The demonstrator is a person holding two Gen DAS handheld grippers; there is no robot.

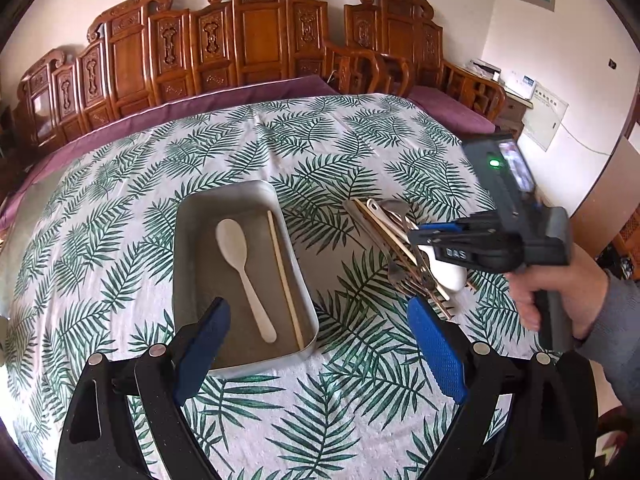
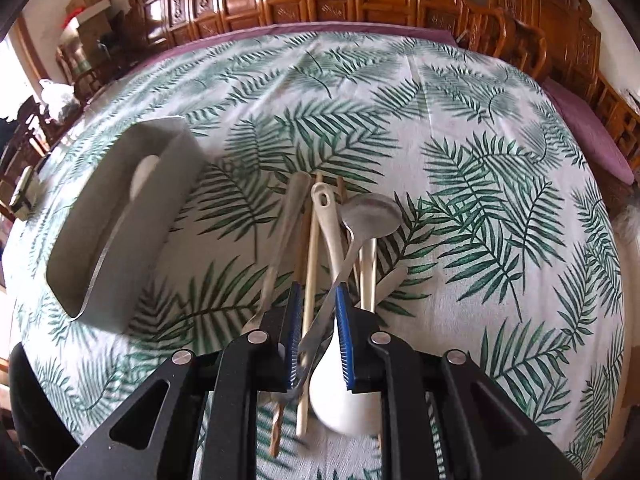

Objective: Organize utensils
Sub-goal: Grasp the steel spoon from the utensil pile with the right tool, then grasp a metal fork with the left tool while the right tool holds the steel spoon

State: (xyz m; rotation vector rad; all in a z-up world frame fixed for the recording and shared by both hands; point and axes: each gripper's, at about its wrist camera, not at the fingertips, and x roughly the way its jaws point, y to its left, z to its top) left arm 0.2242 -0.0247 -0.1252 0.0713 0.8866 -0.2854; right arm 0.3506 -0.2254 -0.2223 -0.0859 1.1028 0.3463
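Observation:
A grey metal tray sits on the leaf-print cloth and holds a white spoon and one chopstick. My left gripper hovers open over the tray's near end, nothing between its pads. Right of the tray lies a pile of utensils. In the right wrist view the pile shows a white ceramic spoon, a metal ladle spoon and pale chopsticks. My right gripper is low over this pile, jaws narrow. A chopstick and a metal handle run through the gap; no pad visibly presses them.
Carved wooden chairs and a purple cushion ring the round table's far side. A hand and grey sleeve hold the right gripper's handle. The tray lies left of the pile in the right wrist view.

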